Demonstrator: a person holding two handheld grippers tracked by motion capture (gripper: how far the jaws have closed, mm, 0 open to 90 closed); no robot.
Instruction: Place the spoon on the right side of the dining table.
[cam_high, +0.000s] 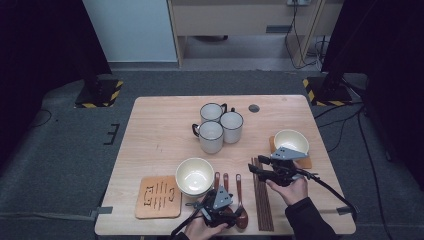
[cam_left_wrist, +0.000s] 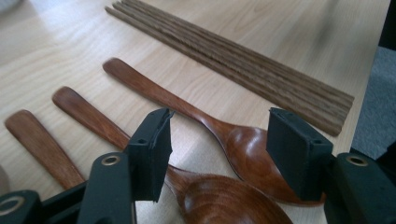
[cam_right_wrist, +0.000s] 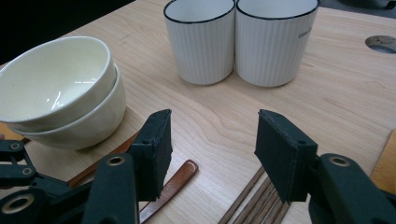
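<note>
**Ana:** Black jaws of the left gripper (cam_left_wrist: 217, 156) stand apart low over the wooden spoons, with nothing clamped. The bowl of 1 spoon (cam_left_wrist: 252, 149) lies in the gap on the table, and the right-hand pad overlaps its edge in the left gripper view; I can't tell whether it touches.

**Ben:** And the other spoons?

**Ana:** A 2nd spoon (cam_left_wrist: 219, 200) has its bowl just below the jaws, its handle running behind the left-hand pad. A 3rd handle (cam_left_wrist: 42, 144) lies farther out on that side. All 3 lie side by side near the front edge of the table (cam_high: 160, 130).

**Ben:** What about the right gripper (cam_right_wrist: 212, 149)?

**Ana:** Also parted and holding nothing. It hovers above the top ends of the chopsticks (cam_right_wrist: 254, 198), which lie in a bundle just beside the spoons.

**Ben:** Anything close by?

**Ana:** 2 stacked cream bowls (cam_right_wrist: 60, 93) sit just beyond the spoon handles, and 3 white mugs (cam_high: 220, 125) stand farther back.
</note>
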